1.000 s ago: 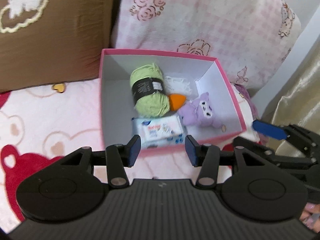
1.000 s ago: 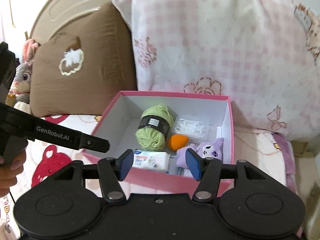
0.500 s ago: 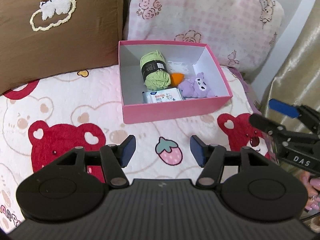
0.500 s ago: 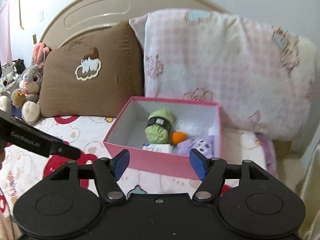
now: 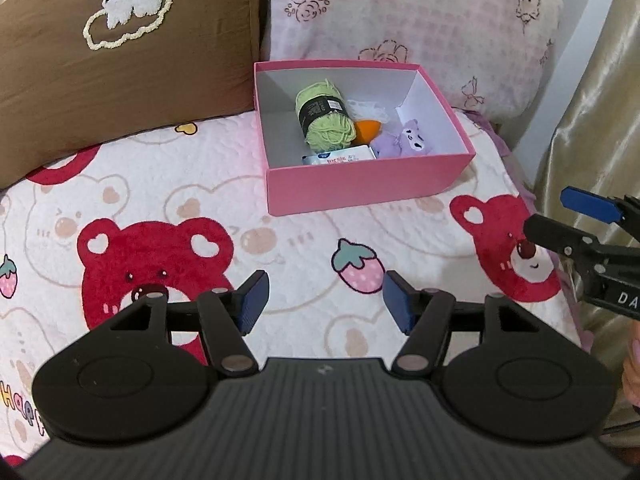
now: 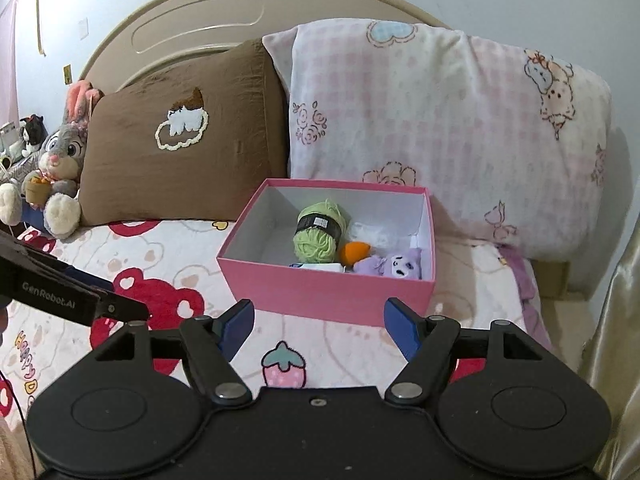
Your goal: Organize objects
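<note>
Left gripper (image 5: 325,300) nearest, blue pads apart and widening, nothing between, only bedspread (image 5: 168,184) under the gap. Right gripper (image 6: 319,326) same deal: pads spread wide, empty, hovering over the quilt short of the box. Right gripper also poking in at right edge of left view (image 5: 576,220), one blue pad visible, bit of a hand at the frame edge below it. Left gripper's black arm cutting across lower left of right view.

Strawberry print (image 5: 358,268) just beyond left pads, red bear print (image 5: 154,264) to its left, another red bear (image 5: 516,248) to the right. No loose items on the quilt between grippers and box; path unobstructed.

Pink box (image 5: 360,184) further back, open top, white inside, sitting on bedspread, back wall close to the pillows. Inside: green yarn ball (image 5: 325,120) with black band, centre-left; orange item (image 5: 366,130) just right of it; purple plush (image 5: 404,144) near front right; white wipes pack (image 5: 340,157) against front wall; white plastic bit (image 5: 370,109) behind, unclear what.

Behind box: brown pillow (image 6: 176,152) left, pink checked pillow (image 6: 440,128) right, leaning on beige headboard (image 6: 192,24). Grey rabbit plush (image 6: 60,164) far left beside brown pillow. Gold curtain (image 5: 592,100) at right edge. Pale wall beyond.
</note>
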`<act>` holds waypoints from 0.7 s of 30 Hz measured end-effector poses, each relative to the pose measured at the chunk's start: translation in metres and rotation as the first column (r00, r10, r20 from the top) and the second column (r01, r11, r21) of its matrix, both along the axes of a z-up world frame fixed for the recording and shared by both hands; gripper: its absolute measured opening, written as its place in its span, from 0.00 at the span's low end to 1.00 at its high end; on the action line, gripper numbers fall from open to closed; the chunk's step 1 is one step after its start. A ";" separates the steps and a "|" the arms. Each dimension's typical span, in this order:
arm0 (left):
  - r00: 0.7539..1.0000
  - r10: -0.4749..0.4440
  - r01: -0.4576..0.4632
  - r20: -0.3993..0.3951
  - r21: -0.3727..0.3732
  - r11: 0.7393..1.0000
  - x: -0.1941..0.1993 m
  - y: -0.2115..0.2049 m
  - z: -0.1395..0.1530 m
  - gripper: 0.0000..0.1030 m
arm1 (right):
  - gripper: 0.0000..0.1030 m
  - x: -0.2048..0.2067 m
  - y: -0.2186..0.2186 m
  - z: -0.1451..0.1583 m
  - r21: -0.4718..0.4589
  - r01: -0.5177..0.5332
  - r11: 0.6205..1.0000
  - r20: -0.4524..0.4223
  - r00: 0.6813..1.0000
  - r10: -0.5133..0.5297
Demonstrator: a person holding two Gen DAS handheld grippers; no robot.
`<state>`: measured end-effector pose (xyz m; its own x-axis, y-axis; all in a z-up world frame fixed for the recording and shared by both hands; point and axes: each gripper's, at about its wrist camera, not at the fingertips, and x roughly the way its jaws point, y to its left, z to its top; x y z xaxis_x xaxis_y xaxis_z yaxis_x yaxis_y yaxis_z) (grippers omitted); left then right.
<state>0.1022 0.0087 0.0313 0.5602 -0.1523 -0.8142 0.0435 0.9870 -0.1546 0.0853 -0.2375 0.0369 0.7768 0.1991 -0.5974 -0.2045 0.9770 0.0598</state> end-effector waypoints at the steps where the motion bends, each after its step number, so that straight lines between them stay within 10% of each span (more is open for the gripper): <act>1: 1.000 0.000 0.000 -0.002 -0.002 1.000 -0.001 -0.001 -0.001 0.61 | 0.74 -0.001 0.000 -0.001 0.004 0.007 1.000 -0.005 1.000 -0.007; 21: 0.999 0.043 -0.043 -0.015 0.031 0.999 -0.007 -0.001 -0.023 0.78 | 0.84 -0.019 0.002 -0.009 0.033 0.070 0.997 -0.040 0.997 -0.068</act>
<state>0.0949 0.0078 0.0087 0.5528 -0.1033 -0.8269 -0.0011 0.9922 -0.1247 0.0666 -0.2351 0.0279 0.7656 0.1667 -0.6214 -0.1334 0.9860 0.1002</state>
